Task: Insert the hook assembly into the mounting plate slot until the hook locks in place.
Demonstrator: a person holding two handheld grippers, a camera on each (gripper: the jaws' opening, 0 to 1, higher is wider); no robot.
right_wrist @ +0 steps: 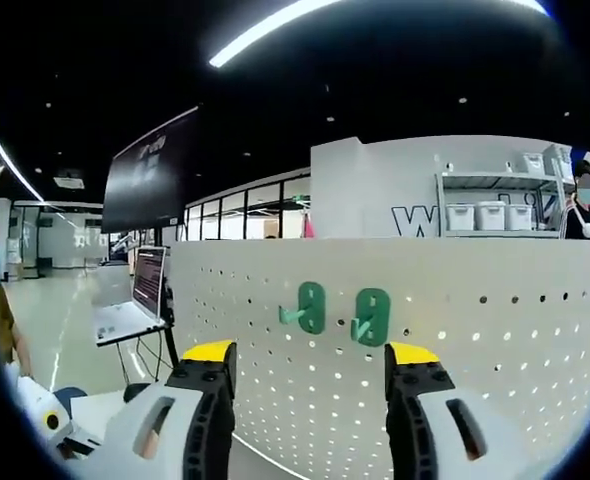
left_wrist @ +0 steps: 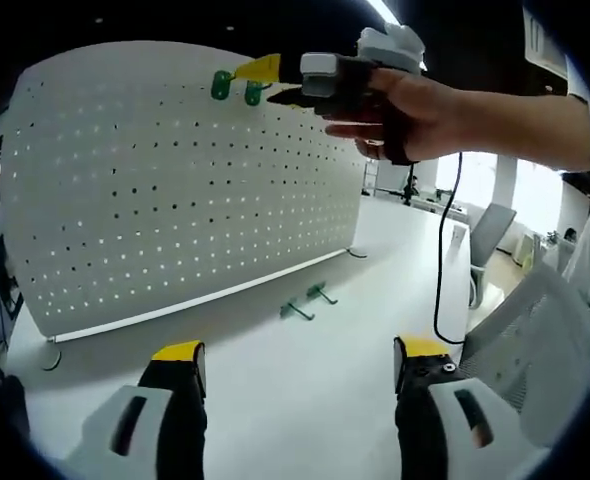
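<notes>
A white pegboard point(left_wrist: 175, 190) stands upright on the white table point(left_wrist: 305, 400). Two green hooks point(left_wrist: 221, 85) point(left_wrist: 253, 93) hang side by side near its top edge. Two more green hooks point(left_wrist: 297, 310) point(left_wrist: 321, 293) lie on the table in front of the board. A hand holds my right gripper point(left_wrist: 270, 85) up at the hung hooks, its yellow tips just beside the right-hand one. In the right gripper view those two hooks point(right_wrist: 310, 307) point(right_wrist: 372, 316) sit on the board point(right_wrist: 495, 340) just beyond my open right gripper point(right_wrist: 311, 353). My left gripper point(left_wrist: 300, 352) is open and low over the table, holding nothing.
A black cable point(left_wrist: 440, 260) hangs from the raised hand down to the table's right side. A grey chair point(left_wrist: 490, 235) stands past the table's right edge. Behind the board are a laptop on a stand point(right_wrist: 135, 300) and shelves with bins point(right_wrist: 490, 215); people stand at both edges.
</notes>
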